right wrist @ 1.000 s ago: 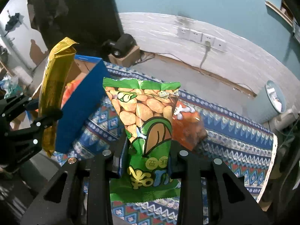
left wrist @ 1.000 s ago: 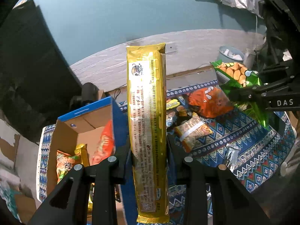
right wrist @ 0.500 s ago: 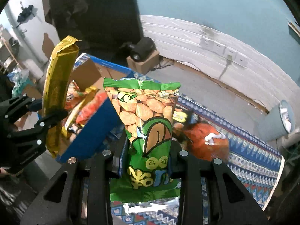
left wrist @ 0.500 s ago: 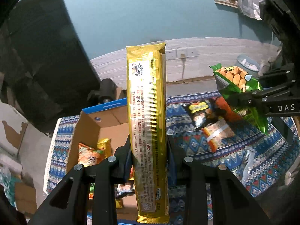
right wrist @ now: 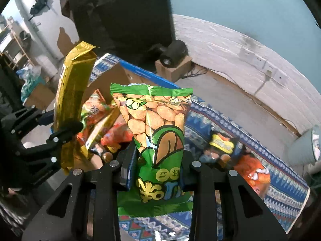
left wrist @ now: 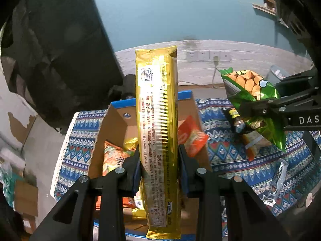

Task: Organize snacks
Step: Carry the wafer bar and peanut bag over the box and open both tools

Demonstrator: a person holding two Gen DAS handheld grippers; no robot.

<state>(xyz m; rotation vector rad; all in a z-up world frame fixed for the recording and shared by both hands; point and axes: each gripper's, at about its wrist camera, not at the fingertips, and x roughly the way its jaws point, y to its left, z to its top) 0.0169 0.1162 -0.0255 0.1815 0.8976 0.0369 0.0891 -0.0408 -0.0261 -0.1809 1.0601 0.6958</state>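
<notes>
Over the open cardboard box [left wrist: 112, 132], two snacks in transit: long gold packet [left wrist: 156, 120] clamped upright between the fingers of the left gripper [left wrist: 158, 164], hanging above the box's interior. Green peanut bag [right wrist: 158, 132] pinched at its lower half by the right gripper [right wrist: 158, 166], fingers pressed tight on both sides, poised at the box's near edge. Neither snack released yet.

Inside the box, several already stowed: an orange bag [left wrist: 190, 136] leaning against the right wall, a patterned orange-green bag [left wrist: 114, 158] lower left, a gold packet [left wrist: 130, 143] partly hidden behind the held one. Sorting judged well underway but unfinished.

Left out on the patterned cloth [left wrist: 224, 154] covering the bench: an orange round-looking bag [right wrist: 252, 172], a dark packet with a yellow label [right wrist: 222, 142], a striped orange packet [left wrist: 254, 142], a silvery wrapper [left wrist: 280, 172] near the cloth's edge. By rough count four loose items to fetch after the present pair drops in; anything beyond the cloth's visible part unknown.
</notes>
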